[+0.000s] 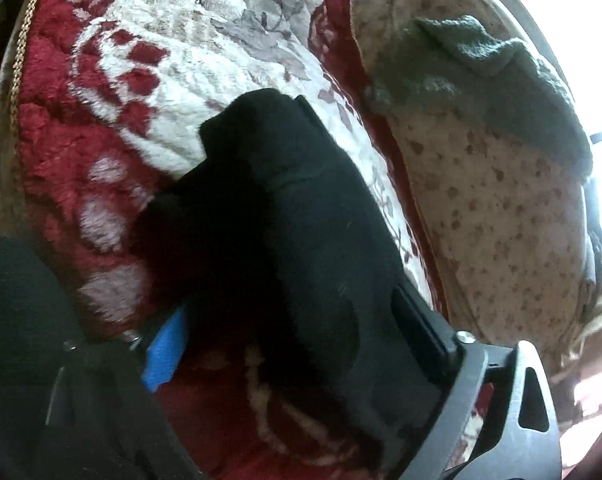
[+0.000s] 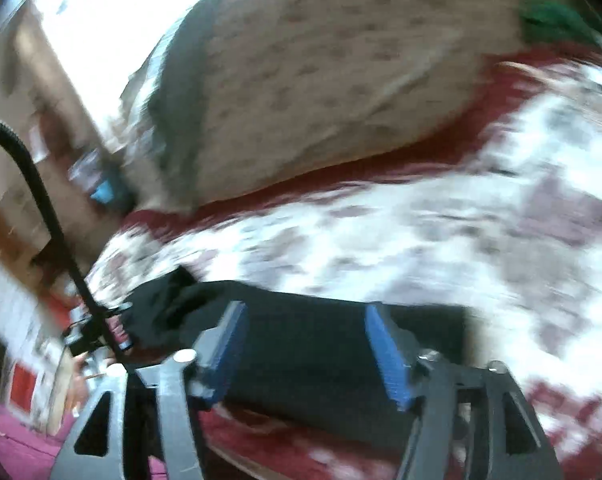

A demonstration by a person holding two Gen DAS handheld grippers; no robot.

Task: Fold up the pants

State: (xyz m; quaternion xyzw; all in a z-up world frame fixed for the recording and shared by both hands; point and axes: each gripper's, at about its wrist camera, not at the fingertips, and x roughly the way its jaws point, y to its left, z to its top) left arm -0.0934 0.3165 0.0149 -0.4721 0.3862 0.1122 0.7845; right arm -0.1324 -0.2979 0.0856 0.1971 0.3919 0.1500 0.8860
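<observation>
Here, you are working over a red and white fleece blanket (image 1: 141, 92) on a bed. The black pants (image 1: 301, 220) are lying bunched there, your left tool (image 1: 293, 312) clenching them for lifting; your right tool (image 2: 305, 344) is hovering released above them.

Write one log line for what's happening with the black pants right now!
step: folding | left hand-held gripper: shut on black pants | right hand-held gripper: open, pants between fingers | surface: red-white blanket

A red-and-white floral blanket (image 1: 149, 92) covers the bed, carrying black pants (image 1: 285, 216), a spotted pillow (image 1: 493, 208) and a green cloth (image 1: 501, 72).
</observation>
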